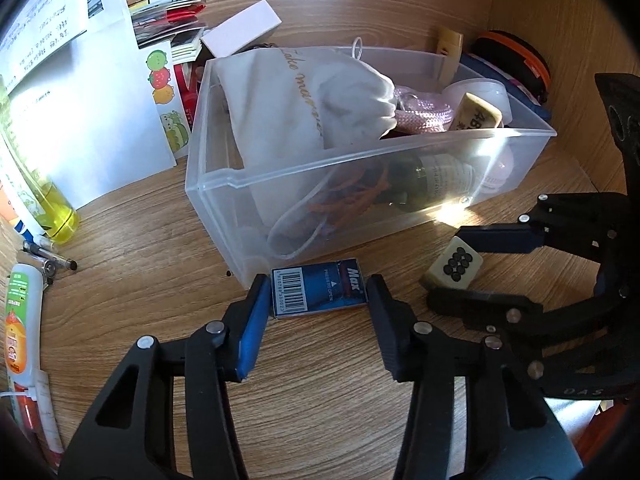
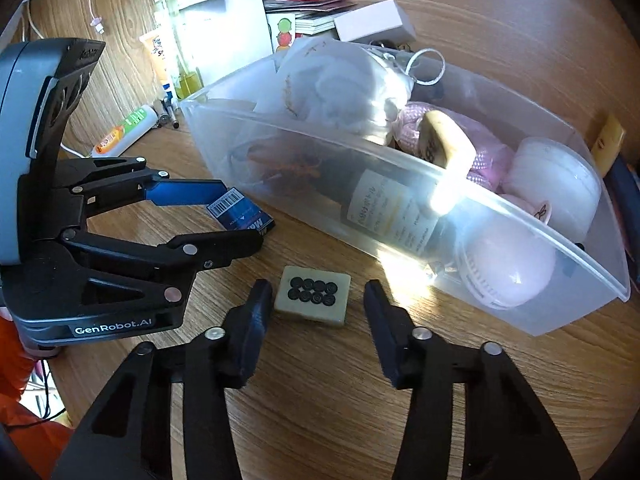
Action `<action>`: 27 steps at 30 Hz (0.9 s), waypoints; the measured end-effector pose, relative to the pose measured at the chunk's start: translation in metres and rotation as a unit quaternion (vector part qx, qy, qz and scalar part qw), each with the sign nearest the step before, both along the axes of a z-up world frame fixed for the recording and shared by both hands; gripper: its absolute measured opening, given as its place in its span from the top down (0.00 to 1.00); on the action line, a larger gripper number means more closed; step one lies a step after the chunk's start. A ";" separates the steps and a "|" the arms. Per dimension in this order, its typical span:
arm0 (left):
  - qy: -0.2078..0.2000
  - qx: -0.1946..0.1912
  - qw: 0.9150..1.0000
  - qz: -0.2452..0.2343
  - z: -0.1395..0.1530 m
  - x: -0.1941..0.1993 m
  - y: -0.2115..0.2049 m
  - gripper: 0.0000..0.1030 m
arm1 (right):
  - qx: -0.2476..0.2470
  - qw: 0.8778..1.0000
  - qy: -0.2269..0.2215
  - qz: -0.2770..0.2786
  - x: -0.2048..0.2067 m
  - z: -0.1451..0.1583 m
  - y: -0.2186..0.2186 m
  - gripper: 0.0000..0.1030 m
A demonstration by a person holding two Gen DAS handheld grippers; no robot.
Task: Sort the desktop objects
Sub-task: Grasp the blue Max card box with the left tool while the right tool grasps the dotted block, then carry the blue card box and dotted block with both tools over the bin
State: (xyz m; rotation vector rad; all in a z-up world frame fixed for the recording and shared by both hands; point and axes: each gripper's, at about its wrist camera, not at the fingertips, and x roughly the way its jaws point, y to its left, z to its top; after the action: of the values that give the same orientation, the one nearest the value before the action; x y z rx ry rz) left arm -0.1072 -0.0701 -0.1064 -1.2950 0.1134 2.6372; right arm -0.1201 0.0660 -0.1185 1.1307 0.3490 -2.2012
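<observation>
A small blue Max staple box [image 1: 319, 291] lies flat on the wooden desk beside the clear plastic bin [image 1: 224, 184]. My left gripper [image 1: 318, 294] is open with its fingers either side of the box, close to its ends. A cream mahjong tile [image 2: 313, 301] with black dots lies on the desk. My right gripper [image 2: 314, 300] is open around the tile, with a gap on the right side. The left gripper [image 2: 236, 220] and staple box [image 2: 240, 214] also show in the right wrist view; the tile [image 1: 456, 264] and right gripper [image 1: 444, 268] also show in the left wrist view.
The bin [image 2: 600, 280] holds a white cloth pouch [image 1: 304, 100], pink cord, a dark bottle [image 2: 384, 208] and round containers. Papers [image 1: 80, 92], a yellow bottle [image 1: 56, 212], pens and a tube [image 1: 20, 320] lie to the left. A white box [image 1: 242, 28] sits behind the bin.
</observation>
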 end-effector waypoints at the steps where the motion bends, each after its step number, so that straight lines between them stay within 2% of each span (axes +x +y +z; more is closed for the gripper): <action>1: 0.001 0.000 1.000 0.001 0.000 0.000 0.000 0.53 | -0.001 1.000 0.000 0.000 0.000 0.000 0.000 0.66; 3: 0.003 -0.003 1.000 0.004 0.000 0.001 0.000 0.53 | -0.002 1.000 0.000 -0.001 0.000 0.000 0.000 0.69; 16: 0.043 -0.027 0.998 0.022 0.015 0.022 0.007 0.53 | -0.039 0.999 0.021 -0.010 0.012 0.021 0.019 0.70; 27: 0.090 -0.016 0.995 0.030 0.044 0.040 0.022 0.53 | -0.068 0.996 0.051 -0.035 0.025 0.048 0.048 0.70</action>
State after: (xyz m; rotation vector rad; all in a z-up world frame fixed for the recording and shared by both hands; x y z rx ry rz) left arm -0.0668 -0.0481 -0.0621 -1.0847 0.1470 2.8111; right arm -0.0949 0.1141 -0.0702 0.9721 0.2023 -2.3120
